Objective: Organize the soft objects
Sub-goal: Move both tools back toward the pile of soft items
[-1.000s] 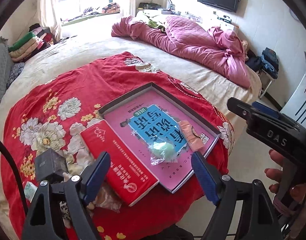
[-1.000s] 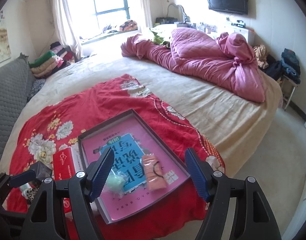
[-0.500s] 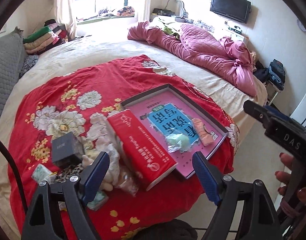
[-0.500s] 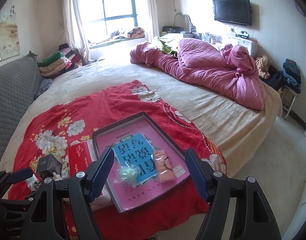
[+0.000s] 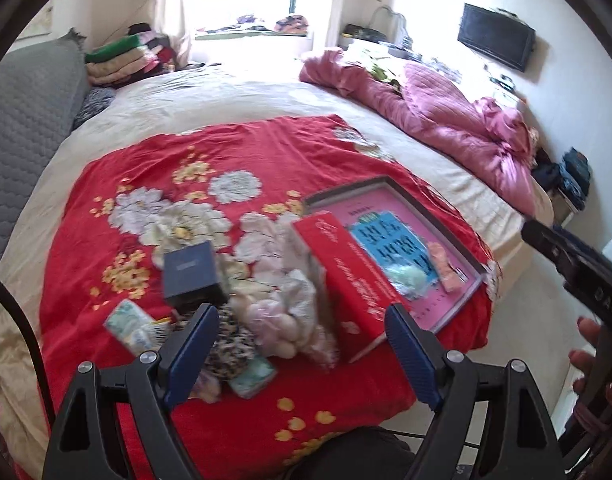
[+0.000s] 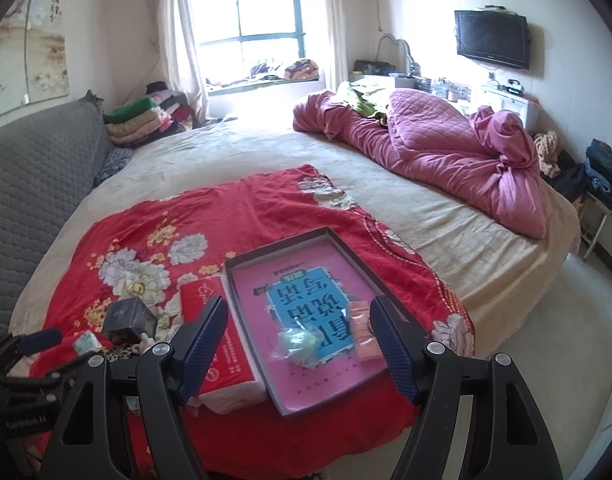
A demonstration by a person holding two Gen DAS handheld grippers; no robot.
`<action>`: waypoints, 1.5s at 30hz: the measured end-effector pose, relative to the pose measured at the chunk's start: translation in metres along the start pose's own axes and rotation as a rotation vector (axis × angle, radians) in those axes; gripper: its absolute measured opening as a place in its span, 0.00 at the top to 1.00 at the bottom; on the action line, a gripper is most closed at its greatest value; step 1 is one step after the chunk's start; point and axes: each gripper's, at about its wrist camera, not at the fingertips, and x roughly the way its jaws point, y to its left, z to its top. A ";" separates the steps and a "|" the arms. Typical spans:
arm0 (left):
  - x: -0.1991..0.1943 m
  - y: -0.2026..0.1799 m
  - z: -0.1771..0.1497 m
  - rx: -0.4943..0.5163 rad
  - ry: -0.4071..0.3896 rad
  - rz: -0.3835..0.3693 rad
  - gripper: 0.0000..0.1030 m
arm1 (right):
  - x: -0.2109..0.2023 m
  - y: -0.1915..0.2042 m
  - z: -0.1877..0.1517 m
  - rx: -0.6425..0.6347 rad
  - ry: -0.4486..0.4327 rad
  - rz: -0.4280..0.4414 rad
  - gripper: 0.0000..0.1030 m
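I am looking over a wide bed with a pink quilt bunched at its far side. A red flowered cloth is lying across the near end, and everything I am sorting is sitting on it. A shallow tray is resting toward the cloth's right, holding a pink sheet with a blue label. Inside the tray a pale green soft thing in clear wrap is lying just beside a peach soft pack. A red box is leaning against the tray's left edge. Left of that box a loose heap is piling up: a pinkish-white plush, a dark small box, a leopard-print fabric and a tissue pack. I am holding my left claw spread wide above the heap, gripping nothing. My right claw is also gaping wide, empty, hanging over the tray's near end.
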 end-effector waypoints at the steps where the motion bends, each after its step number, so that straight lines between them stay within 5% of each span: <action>1: -0.002 0.008 0.002 -0.015 -0.004 0.006 0.18 | 0.000 0.002 0.000 -0.002 -0.001 0.006 0.28; 15: -0.014 0.080 -0.008 -0.135 0.009 0.086 0.18 | 0.004 0.059 -0.014 -0.102 0.032 0.102 0.28; 27: -0.013 0.098 -0.010 -0.172 0.025 0.098 0.18 | 0.015 0.086 -0.018 -0.154 0.065 0.137 0.28; 45: 0.029 0.137 -0.026 -0.250 0.151 0.092 0.18 | 0.058 0.129 -0.028 -0.225 0.155 0.197 0.28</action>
